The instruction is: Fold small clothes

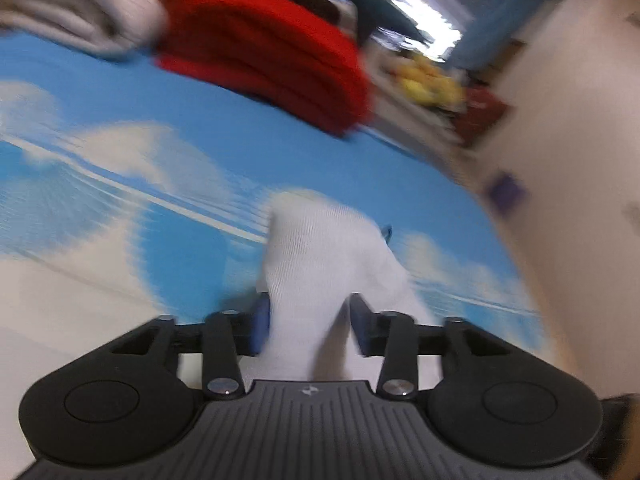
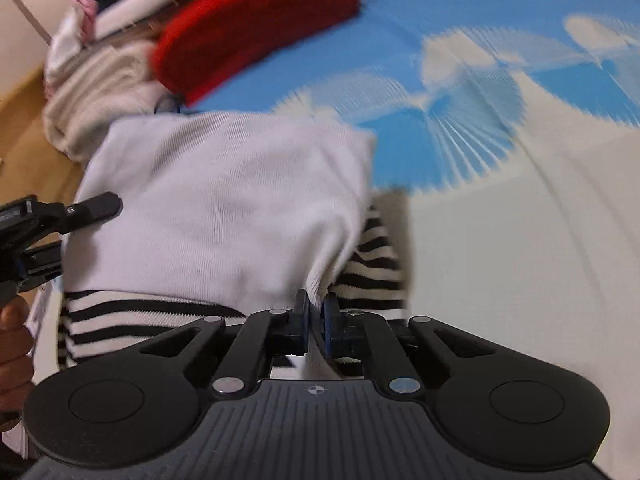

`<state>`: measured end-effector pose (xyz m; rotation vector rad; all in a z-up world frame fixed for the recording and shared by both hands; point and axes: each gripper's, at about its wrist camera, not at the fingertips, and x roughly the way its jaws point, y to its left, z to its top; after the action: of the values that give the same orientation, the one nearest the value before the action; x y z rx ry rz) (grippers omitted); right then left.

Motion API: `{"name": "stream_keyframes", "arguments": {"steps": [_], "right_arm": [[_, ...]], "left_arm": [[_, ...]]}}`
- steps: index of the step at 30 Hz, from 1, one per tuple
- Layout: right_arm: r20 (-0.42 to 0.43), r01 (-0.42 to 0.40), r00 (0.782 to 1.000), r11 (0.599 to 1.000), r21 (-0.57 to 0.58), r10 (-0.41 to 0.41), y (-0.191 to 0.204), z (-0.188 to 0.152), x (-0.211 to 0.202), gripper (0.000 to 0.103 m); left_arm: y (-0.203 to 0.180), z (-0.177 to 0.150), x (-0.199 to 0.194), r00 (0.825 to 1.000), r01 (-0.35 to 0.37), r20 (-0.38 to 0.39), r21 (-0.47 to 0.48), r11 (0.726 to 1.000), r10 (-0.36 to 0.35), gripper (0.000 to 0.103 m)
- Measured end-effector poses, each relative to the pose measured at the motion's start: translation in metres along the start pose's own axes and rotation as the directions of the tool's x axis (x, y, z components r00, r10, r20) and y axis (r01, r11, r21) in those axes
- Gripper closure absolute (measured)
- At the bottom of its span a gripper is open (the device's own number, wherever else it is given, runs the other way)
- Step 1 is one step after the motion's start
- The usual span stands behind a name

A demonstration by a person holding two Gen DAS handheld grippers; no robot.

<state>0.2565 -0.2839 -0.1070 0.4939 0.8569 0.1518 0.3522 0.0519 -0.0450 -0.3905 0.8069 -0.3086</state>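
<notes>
A white garment (image 2: 224, 200) is pinched between the closed jaws of the right gripper (image 2: 316, 320) and is also held by the left gripper (image 1: 308, 320), above a striped garment (image 2: 132, 316) on the blue cloud-print surface (image 1: 120, 200). A red folded cloth (image 2: 248, 20) lies far left.

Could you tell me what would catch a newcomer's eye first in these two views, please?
The white garment fills the middle of the right wrist view, pinched by the right gripper at one side and the left gripper at the other. Behind it a bright red folded cloth sits on the blue cloud-print sheet.
</notes>
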Motion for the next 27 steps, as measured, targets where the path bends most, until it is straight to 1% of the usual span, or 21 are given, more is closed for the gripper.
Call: {"name": "stream_keyframes", "arguments": {"steps": [1, 2, 3, 4, 6, 8, 9, 10, 12, 13, 14, 15, 17, 18, 19, 21, 22, 23, 24, 26, 27], "right_arm": [[0.004, -0.002, 1.0, 1.0, -0.003, 0.002, 0.005, 0.002, 0.006, 0.097], [0.005, 0.004, 1.0, 1.0, -0.016, -0.004, 0.011, 0.003, 0.012, 0.097], [0.001, 0.009, 1.0, 0.999, -0.038, -0.009, 0.018, 0.005, 0.021, 0.097], [-0.001, 0.011, 1.0, 0.998, -0.059, -0.011, 0.024, 0.004, 0.027, 0.097], [-0.004, 0.067, 0.998, 0.993, -0.102, -0.067, 0.033, 0.003, 0.038, 0.097], [-0.024, 0.104, 0.994, 0.989, -0.104, -0.107, 0.034, 0.004, 0.047, 0.097], [-0.022, 0.118, 0.992, 0.988, -0.104, -0.121, 0.034, 0.004, 0.048, 0.097], [-0.015, 0.13, 0.991, 0.985, -0.109, -0.133, 0.036, 0.005, 0.049, 0.097], [-0.006, 0.141, 0.99, 0.985, -0.102, -0.142, 0.037, 0.006, 0.05, 0.097], [-0.003, 0.145, 0.989, 0.984, -0.1, -0.146, 0.038, 0.005, 0.049, 0.097], [0.002, 0.151, 0.989, 0.983, -0.103, -0.151, 0.039, 0.005, 0.049, 0.097], [0.008, 0.155, 0.988, 0.982, -0.108, -0.155, 0.04, 0.004, 0.049, 0.097], [0.026, 0.158, 0.987, 0.981, -0.112, -0.156, 0.041, 0.001, 0.044, 0.097], [0.032, 0.148, 0.989, 0.984, -0.103, -0.146, 0.04, 0.0, 0.04, 0.095], [0.031, 0.135, 0.991, 0.987, -0.09, -0.133, 0.038, 0.0, 0.037, 0.09], [0.016, 0.108, 0.994, 0.992, -0.06, -0.107, 0.035, -0.001, 0.031, 0.087], [-0.008, 0.089, 0.996, 0.995, -0.052, -0.09, 0.032, -0.003, 0.03, 0.077], [-0.044, 0.074, 0.996, 0.996, -0.046, -0.076, 0.029, -0.006, 0.031, 0.072], [-0.08, 0.063, 0.995, 0.997, -0.044, -0.066, 0.028, -0.009, 0.033, 0.064], [-0.14, 0.045, 0.989, 0.998, -0.053, -0.052, 0.027, -0.016, 0.036, 0.063], [-0.145, 0.048, 0.988, 0.996, -0.07, -0.058, 0.028, -0.018, 0.035, 0.063]], "left_arm": [[0.008, 0.001, 0.002, 1.0, -0.018, -0.022, -0.004, 1.0, 0.018, 0.04], [0.015, -0.001, 0.004, 0.997, -0.004, -0.072, -0.01, 1.0, 0.003, 0.036], [0.02, -0.004, 0.006, 0.993, 0.013, -0.12, -0.007, 1.0, -0.014, 0.036], [0.022, -0.008, 0.008, 0.988, 0.007, -0.153, 0.008, 1.0, -0.006, 0.036], [0.024, -0.015, 0.01, 0.98, -0.016, -0.198, 0.053, 0.998, 0.026, 0.036], [0.032, -0.025, 0.013, 0.964, -0.006, -0.265, 0.062, 0.998, 0.022, 0.036], [0.038, -0.031, 0.016, 0.951, -0.002, -0.308, 0.058, 0.998, 0.02, 0.036], [0.044, -0.037, 0.023, 0.937, -0.014, -0.347, 0.068, 0.998, 0.037, 0.036], [0.053, -0.048, 0.031, 0.919, -0.064, -0.382, 0.1, 0.993, 0.098, 0.036], [0.056, -0.051, 0.031, 0.916, -0.077, -0.387, 0.092, 0.993, 0.107, 0.035], [0.06, -0.05, 0.026, 0.917, -0.076, -0.387, 0.067, 0.995, 0.096, 0.036], [0.061, -0.049, 0.019, 0.923, -0.067, -0.376, 0.054, 0.996, 0.082, 0.038], [0.062, -0.047, 0.008, 0.932, -0.046, -0.356, 0.07, 0.996, 0.068, 0.038], [0.064, -0.048, 0.008, 0.928, -0.047, -0.365, 0.064, 0.997, 0.067, 0.037], [0.072, -0.052, 0.01, 0.922, -0.046, -0.384, 0.032, 0.998, 0.055, 0.037], [0.088, -0.059, 0.016, 0.912, -0.028, -0.41, -0.079, 0.996, -0.007, 0.038], [0.097, -0.063, 0.02, 0.91, -0.011, -0.412, -0.146, 0.989, -0.051, 0.04], [0.103, -0.066, 0.023, 0.908, 0.002, -0.41, -0.21, 0.978, -0.09, 0.046], [0.106, -0.071, 0.025, 0.907, 0.005, -0.403, -0.269, 0.963, -0.118, 0.049], [0.105, -0.074, 0.024, 0.909, 0.012, -0.39, -0.332, 0.943, -0.149, 0.052], [0.103, -0.075, 0.023, 0.907, 0.022, -0.386, -0.353, 0.935, -0.168, 0.054]]}}
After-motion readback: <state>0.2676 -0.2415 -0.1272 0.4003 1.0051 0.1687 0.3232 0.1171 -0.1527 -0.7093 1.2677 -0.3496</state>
